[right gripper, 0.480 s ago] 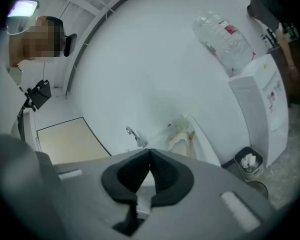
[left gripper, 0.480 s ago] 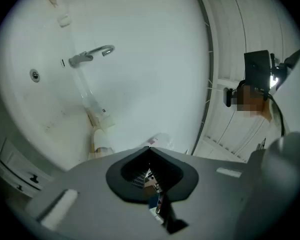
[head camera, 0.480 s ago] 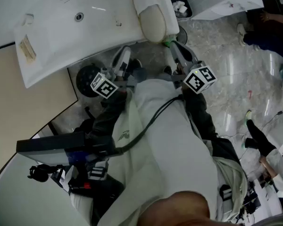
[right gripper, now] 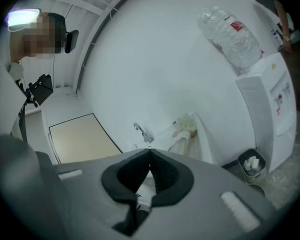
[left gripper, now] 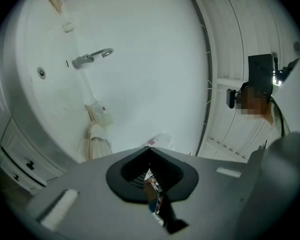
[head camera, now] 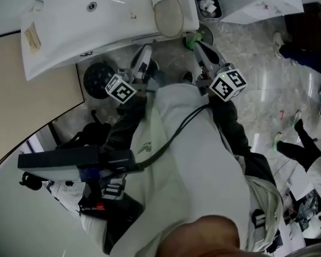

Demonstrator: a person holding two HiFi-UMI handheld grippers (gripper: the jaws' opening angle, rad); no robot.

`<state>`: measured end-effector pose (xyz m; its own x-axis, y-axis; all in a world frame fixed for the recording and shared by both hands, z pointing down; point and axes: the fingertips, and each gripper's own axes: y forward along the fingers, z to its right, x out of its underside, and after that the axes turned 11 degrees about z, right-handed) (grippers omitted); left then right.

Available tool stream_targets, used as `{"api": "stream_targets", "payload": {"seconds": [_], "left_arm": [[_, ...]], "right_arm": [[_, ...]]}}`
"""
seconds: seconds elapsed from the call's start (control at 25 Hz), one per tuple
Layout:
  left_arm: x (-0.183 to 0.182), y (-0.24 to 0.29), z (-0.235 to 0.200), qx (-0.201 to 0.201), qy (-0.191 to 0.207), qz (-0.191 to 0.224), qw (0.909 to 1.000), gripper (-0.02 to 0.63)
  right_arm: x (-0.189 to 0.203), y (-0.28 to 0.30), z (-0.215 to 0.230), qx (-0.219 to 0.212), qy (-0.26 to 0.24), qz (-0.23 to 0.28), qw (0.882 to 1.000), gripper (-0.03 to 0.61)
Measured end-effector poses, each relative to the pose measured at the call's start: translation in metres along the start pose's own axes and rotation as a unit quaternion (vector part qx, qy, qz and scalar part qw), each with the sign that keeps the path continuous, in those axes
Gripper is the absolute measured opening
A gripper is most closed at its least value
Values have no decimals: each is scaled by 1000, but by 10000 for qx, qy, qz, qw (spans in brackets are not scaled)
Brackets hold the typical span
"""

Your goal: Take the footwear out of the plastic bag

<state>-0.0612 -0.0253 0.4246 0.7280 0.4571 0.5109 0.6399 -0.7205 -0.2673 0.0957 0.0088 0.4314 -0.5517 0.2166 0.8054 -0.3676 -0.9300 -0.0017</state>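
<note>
A pale slipper in a clear plastic bag lies on the right end of the white sink counter. In the left gripper view the bagged slipper rests on the rim just left of the jaws. The right gripper view has the bagged slipper a little right of the tips. My left gripper points at the counter's front edge, shut and empty. My right gripper is below the slipper's near end, also shut with nothing in it. Both stand short of the bag.
A faucet stands in the basin. A small waste bin and a water dispenser with its bottle stand right of the counter. A dark round object sits under the sink. A person's legs are at right.
Both grippers have edged a little upward toward the counter, and the head camera has shifted so the sink sits higher in the picture. The jaws stay shut.
</note>
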Motion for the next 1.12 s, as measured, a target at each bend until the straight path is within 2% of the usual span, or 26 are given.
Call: {"api": "stream_targets", "payload": {"seconds": [0.48, 0.64, 0.76, 0.88, 0.92, 1.0, 1.12], "left_arm": [[-8, 2, -2, -24, 50, 119, 9999, -11], [-10, 12, -8, 46, 14, -59, 10000, -11], [-14, 24, -18, 134, -165, -267, 9994, -8], [-21, 41, -27, 326, -386, -463, 9977, 33], [-24, 47, -33, 321, -369, -560, 9972, 66], [-31, 59, -47, 259, -257, -776, 9963, 94], [-38, 81, -62, 232, -207, -1053, 9940, 143]], "right_arm": [[16, 7, 4, -158, 138, -267, 9994, 2], [12, 9, 9, -216, 361, -149, 9990, 2], [10, 19, 17, -333, 367, -263, 9984, 2], [3, 35, 30, -406, 267, -443, 9978, 2], [1, 42, 35, -414, 255, -514, 9975, 2], [-4, 59, 46, -413, 225, -667, 9967, 3], [-7, 93, 65, -377, 107, -1004, 9942, 59]]}}
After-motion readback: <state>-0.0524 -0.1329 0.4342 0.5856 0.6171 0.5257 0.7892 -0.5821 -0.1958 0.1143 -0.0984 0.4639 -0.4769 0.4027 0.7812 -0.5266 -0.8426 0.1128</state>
